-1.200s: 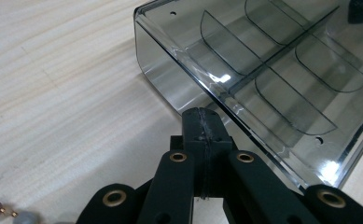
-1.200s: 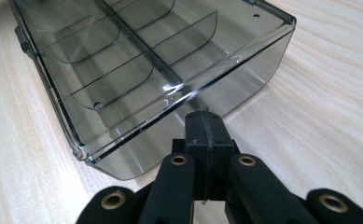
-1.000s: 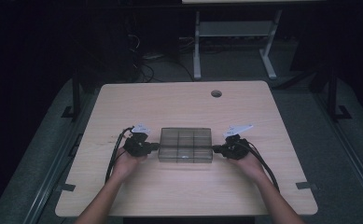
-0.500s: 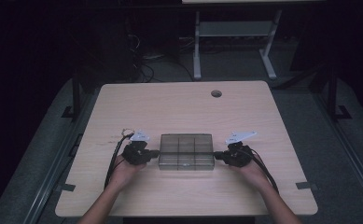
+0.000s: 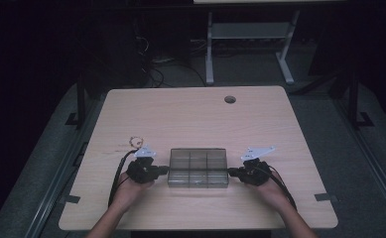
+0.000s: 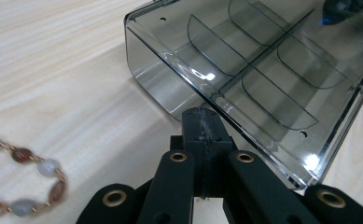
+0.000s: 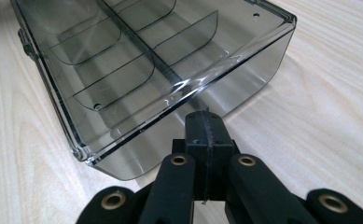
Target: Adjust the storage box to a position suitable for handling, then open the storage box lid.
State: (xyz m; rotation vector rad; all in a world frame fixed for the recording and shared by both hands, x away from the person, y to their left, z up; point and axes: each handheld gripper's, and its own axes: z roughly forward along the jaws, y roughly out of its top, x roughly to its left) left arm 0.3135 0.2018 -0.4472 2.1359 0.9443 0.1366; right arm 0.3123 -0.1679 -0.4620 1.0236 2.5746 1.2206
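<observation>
A smoky see-through compartment box (image 5: 198, 168) lies on the wooden table (image 5: 190, 114) near the front edge, its several cells empty. My left gripper (image 5: 165, 170) is shut, its closed tips (image 6: 202, 116) against the box's left end wall (image 6: 160, 84). My right gripper (image 5: 230, 172) is shut too, its tips (image 7: 205, 119) pressed to the right end wall (image 7: 235, 88). Nothing sits between either pair of jaws. The box is squeezed endwise between the two grippers.
A bead bracelet (image 5: 137, 143) with brown and pale beads (image 6: 25, 186) lies on the table just left of and behind the left gripper. A round cable hole (image 5: 229, 99) is at the far right of the tabletop. White desk legs (image 5: 209, 44) stand beyond the table.
Both grippers and the box between them have slid together toward the table's near edge. The bracelet has stayed in place and now shows behind the left gripper.
</observation>
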